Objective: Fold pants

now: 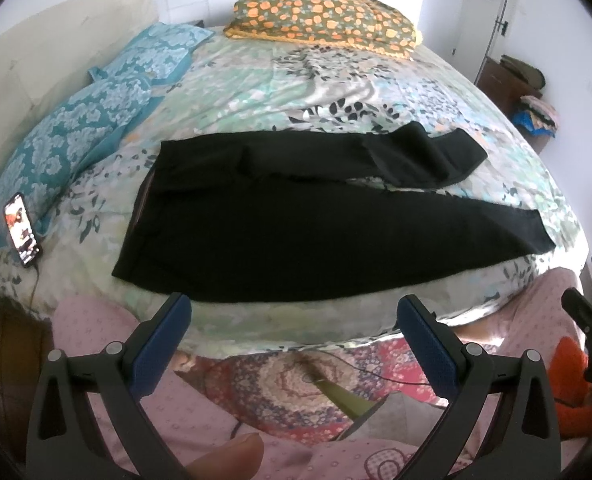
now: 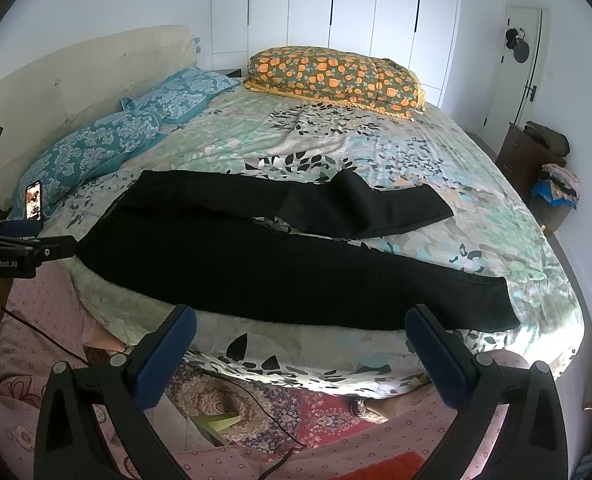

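Observation:
Black pants (image 1: pixel 296 236) lie spread on the floral bed sheet (image 1: pixel 255 88), waistband at the left, legs running to the right. The far leg is rumpled and folded back near its end (image 1: pixel 428 152). The pants also show in the right wrist view (image 2: pixel 275 264). My left gripper (image 1: pixel 293 308) is open and empty, held off the bed's front edge below the pants' middle. My right gripper (image 2: pixel 300 320) is open and empty, off the front edge near the near leg. The left gripper's body shows at the left in the right wrist view (image 2: pixel 23 252).
An orange-flowered pillow (image 1: pixel 324 16) lies at the bed's far side. Two blue pillows (image 1: pixel 75 136) rest by the headboard at the left. A lit phone (image 1: pixel 21 228) leans there with a cable. A patterned rug (image 2: pixel 275 408) covers the floor. A dark nightstand (image 2: pixel 532 160) stands at the right.

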Demonstrator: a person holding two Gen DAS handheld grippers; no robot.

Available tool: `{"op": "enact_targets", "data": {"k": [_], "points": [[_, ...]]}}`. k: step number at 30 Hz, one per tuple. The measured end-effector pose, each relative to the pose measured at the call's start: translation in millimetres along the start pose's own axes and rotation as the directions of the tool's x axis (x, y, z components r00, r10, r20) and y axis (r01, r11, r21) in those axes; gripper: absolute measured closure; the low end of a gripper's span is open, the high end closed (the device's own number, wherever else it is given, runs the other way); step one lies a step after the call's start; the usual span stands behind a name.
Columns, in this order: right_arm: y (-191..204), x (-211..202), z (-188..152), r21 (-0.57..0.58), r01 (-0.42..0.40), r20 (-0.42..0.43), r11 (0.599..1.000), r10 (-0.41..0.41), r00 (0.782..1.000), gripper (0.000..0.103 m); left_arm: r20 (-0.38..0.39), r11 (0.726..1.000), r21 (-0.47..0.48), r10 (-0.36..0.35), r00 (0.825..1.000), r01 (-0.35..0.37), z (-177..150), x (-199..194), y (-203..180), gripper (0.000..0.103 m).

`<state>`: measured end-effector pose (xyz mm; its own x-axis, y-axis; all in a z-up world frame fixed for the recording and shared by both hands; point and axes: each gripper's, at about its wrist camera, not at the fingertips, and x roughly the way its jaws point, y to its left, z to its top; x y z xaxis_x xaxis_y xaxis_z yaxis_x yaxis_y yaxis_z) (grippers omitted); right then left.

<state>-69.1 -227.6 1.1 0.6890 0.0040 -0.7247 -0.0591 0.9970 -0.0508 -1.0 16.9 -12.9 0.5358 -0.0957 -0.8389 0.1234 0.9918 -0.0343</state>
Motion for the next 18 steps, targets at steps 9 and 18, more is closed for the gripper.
{"op": "enact_targets", "data": {"k": [9, 18], "points": [[0.6, -0.1, 1.4, -0.004, -0.004, 0.004, 1.0, 0.004, 1.0, 0.0, 0.015, 1.0, 0.02, 0.003, 1.0, -0.004, -0.9, -2.0, -3.6, 0.0], [-0.2, 0.3, 2.1, -0.004, -0.013, 0.004, 1.0, 0.013, 1.0, 0.0, 0.019, 1.0, 0.028, 0.008, 1.0, -0.008, -1.0, -2.3, -7.0, 0.0]]}}
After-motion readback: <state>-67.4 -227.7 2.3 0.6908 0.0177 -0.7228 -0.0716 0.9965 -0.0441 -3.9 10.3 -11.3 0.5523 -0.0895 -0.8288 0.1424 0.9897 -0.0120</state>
